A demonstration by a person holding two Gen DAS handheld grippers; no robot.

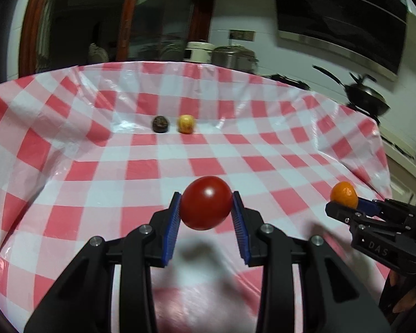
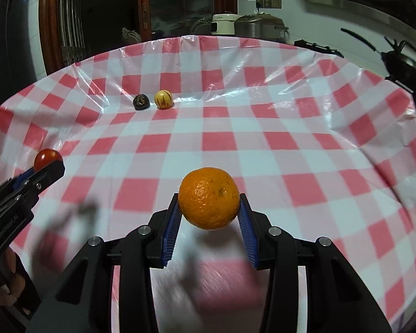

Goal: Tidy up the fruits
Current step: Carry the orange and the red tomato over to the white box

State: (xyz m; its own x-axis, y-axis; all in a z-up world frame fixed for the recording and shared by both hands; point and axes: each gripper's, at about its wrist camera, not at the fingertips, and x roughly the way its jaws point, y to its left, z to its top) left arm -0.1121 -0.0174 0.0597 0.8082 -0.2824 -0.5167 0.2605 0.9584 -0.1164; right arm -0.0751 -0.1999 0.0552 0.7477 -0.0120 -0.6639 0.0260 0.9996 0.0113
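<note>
My left gripper (image 1: 205, 205) is shut on a red tomato (image 1: 205, 202), held above the checked tablecloth (image 1: 97, 166). My right gripper (image 2: 208, 202) is shut on an orange (image 2: 209, 197), also lifted off the cloth. Each gripper shows in the other's view: the right gripper (image 1: 346, 205) with the orange (image 1: 344, 193) at the right edge, the left gripper (image 2: 45, 166) with the tomato (image 2: 47, 158) at the left edge. Far back on the cloth a dark brown fruit (image 1: 160, 124) (image 2: 141, 102) sits beside a yellow streaked fruit (image 1: 186, 124) (image 2: 163, 99).
The red-and-white plastic tablecloth (image 2: 263, 138) is wrinkled and raised along its far edge. Behind it stand a rice cooker (image 2: 223, 24), a steel pot (image 2: 259, 26) and a black wok (image 2: 405, 69) on a counter. A dark wood-framed doorway is at the back left.
</note>
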